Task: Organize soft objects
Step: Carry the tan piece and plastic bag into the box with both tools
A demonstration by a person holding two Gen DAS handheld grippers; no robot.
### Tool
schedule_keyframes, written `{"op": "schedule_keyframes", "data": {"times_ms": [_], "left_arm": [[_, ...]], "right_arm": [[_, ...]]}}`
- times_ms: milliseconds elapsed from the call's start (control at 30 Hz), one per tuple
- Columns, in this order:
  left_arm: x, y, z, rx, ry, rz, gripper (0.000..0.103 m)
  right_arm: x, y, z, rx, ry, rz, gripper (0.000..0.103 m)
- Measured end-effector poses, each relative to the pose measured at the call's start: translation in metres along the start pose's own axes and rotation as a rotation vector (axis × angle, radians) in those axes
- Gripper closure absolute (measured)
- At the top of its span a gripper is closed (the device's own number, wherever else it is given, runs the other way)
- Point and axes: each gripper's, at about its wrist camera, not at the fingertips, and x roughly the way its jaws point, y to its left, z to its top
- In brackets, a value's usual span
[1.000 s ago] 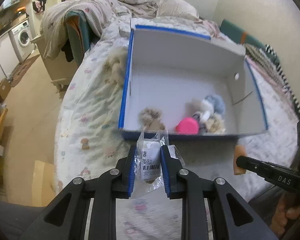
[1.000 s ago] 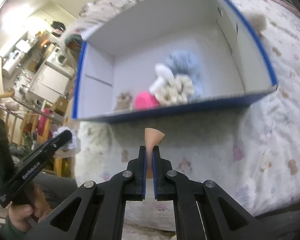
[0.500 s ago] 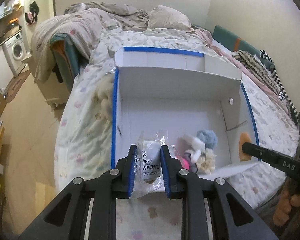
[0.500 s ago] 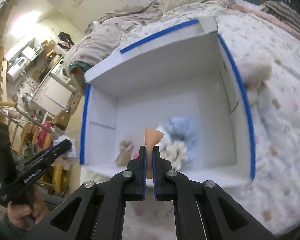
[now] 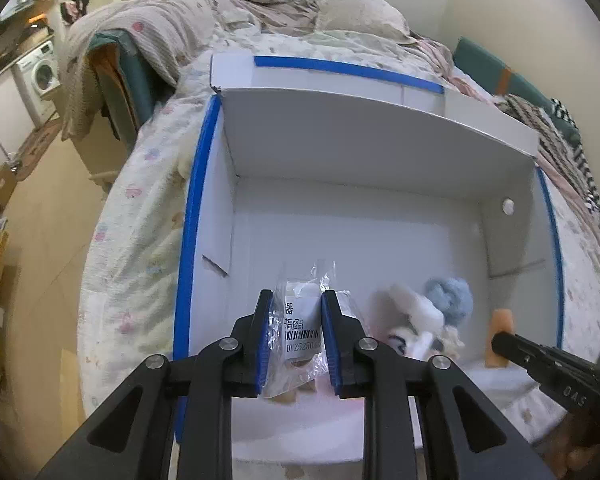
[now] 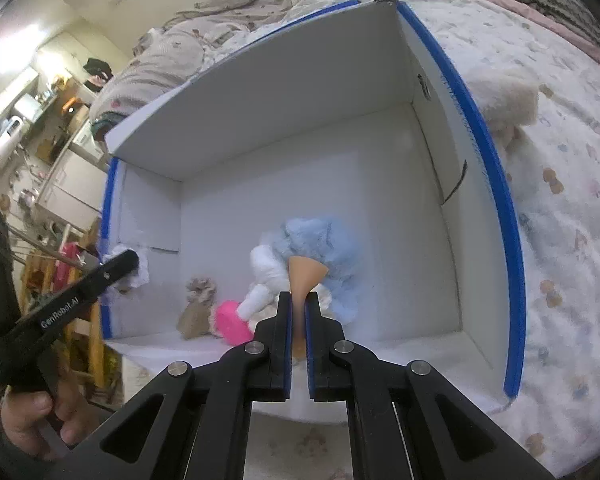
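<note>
Hovering over the white box (image 5: 380,240) on the bed (image 5: 140,220), left gripper (image 5: 296,336) pinched a bagged, labelled item (image 5: 300,320); right gripper (image 6: 298,320) was clamped on a tan wedge (image 6: 306,274). Best released low, beside the plush toys (image 6: 312,256), clear of the walls.

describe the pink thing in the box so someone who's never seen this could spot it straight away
Find the white box with blue-taped edges sitting on the bed. On its floor, by the near wall, is a small heap of soft toys; the pink plush lies at the heap's left side, between a tan fuzzy toy and the white and pale blue fluff. It is the only vivid pink piece there.
</note>
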Motion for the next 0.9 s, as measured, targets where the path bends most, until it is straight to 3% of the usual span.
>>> {"op": "schedule_keyframes", "data": {"times_ms": [100,367,900], "left_arm": [[0.007,0.001,0.001,-0.004,0.001,0.023,0.082],[0.015,-0.003,-0.003,0.011,0.01,0.003,0.082],[0.021,-0.012,-0.007,0.043,0.014,0.016,0.082]], "right_arm": [[0.01,0.0,0.003,0.011,0.024,-0.022,0.096],[0.032,0.009,0.007,0.007,0.073,-0.016,0.096],[0.033,0.005,0.007,0.023,0.064,-0.046,0.095]]}}
